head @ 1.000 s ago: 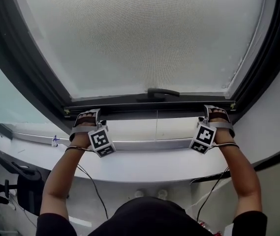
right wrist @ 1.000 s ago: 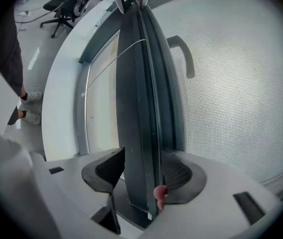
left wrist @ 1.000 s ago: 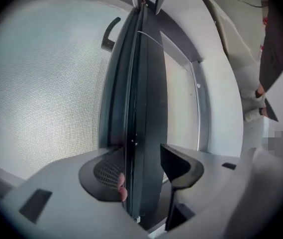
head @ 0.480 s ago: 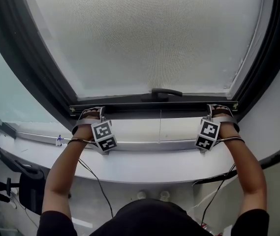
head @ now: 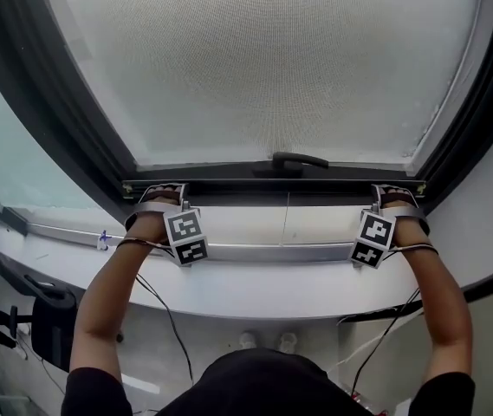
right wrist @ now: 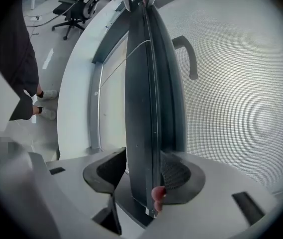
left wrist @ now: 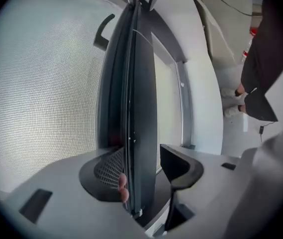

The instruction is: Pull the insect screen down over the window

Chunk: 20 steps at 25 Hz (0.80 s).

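Observation:
The grey mesh insect screen (head: 263,59) covers the window down to its dark bottom bar (head: 272,185), which carries a black handle (head: 296,160) at mid-width. My left gripper (head: 161,191) clamps the bar's left end and my right gripper (head: 393,192) its right end. In the left gripper view the bar (left wrist: 139,83) runs between the jaws of the left gripper (left wrist: 141,171), with the ribbed pad against it. In the right gripper view the bar (right wrist: 146,83) fills the right gripper (right wrist: 141,176). Its jaws have just been closing on the bar.
A dark window frame (head: 73,128) surrounds the screen. Below the bar lies the white sill (head: 255,289). Cables (head: 164,319) hang from my wrists. An office chair (head: 47,319) stands at the lower left, and a glass pane (head: 12,163) flanks the frame.
The bar and both grippers sit slightly lower and further right in the head view. Both marker cubes have tilted a little. Both grippers stay on the bar's ends.

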### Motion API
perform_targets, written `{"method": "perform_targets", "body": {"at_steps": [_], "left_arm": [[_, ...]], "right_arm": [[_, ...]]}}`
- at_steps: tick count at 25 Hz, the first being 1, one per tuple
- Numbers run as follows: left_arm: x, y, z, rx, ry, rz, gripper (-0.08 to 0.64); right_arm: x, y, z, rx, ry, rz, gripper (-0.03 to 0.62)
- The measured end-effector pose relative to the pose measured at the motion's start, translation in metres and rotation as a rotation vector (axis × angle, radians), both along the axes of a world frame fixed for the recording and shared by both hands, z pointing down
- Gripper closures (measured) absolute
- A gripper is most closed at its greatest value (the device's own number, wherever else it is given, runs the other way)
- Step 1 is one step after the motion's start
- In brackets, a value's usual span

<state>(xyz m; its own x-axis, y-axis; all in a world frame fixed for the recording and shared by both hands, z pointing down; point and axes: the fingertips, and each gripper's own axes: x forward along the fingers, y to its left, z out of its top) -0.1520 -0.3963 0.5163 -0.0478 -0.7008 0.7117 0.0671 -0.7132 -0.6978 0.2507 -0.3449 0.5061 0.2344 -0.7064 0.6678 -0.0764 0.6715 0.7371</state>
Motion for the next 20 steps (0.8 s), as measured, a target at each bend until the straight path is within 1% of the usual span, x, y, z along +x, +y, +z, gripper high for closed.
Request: {"method": "perform_targets", "body": {"at_steps": [2,4,6,8,11,13,15,17,18,19,20], "left_arm": [[0.000,0.000,0.002,0.007,0.003,-0.009,0.331],[0.002,-0.001,0.004,0.026,0.027,-0.015,0.331],[0.003,0.000,0.005,0.042,0.047,-0.017,0.331],[0.001,0.003,0.003,0.049,0.034,-0.022,0.331],[0.002,0.006,0.000,0.050,0.045,-0.016,0.331],[0.003,0.007,0.000,0.036,0.069,-0.010,0.331],[0.003,0.007,0.000,0.047,0.071,-0.003,0.331],[0.001,0.000,0.001,0.085,0.058,-0.003,0.331],[0.000,-0.002,0.002,0.098,0.046,-0.005,0.334],[0.000,-0.004,0.002,0.109,0.039,-0.004,0.334],[0.001,-0.007,0.002,0.123,0.039,0.000,0.334]], "right_arm": [[0.000,0.000,0.001,-0.011,-0.001,-0.005,0.374],[0.001,0.001,0.001,-0.020,0.004,-0.001,0.374],[0.004,0.006,0.001,-0.045,0.029,0.019,0.374],[0.006,0.009,0.000,-0.050,0.056,0.030,0.374],[0.004,0.009,0.000,-0.023,0.066,0.029,0.374],[-0.002,0.010,-0.001,-0.004,0.038,0.033,0.374],[-0.004,0.009,-0.001,0.009,0.030,0.043,0.374],[-0.001,0.004,0.001,0.031,0.065,0.053,0.374],[0.002,-0.001,0.002,0.056,0.091,0.057,0.380],[0.004,-0.005,0.002,0.086,0.109,0.058,0.399],[0.006,-0.007,0.001,0.104,0.115,0.059,0.397]]}}
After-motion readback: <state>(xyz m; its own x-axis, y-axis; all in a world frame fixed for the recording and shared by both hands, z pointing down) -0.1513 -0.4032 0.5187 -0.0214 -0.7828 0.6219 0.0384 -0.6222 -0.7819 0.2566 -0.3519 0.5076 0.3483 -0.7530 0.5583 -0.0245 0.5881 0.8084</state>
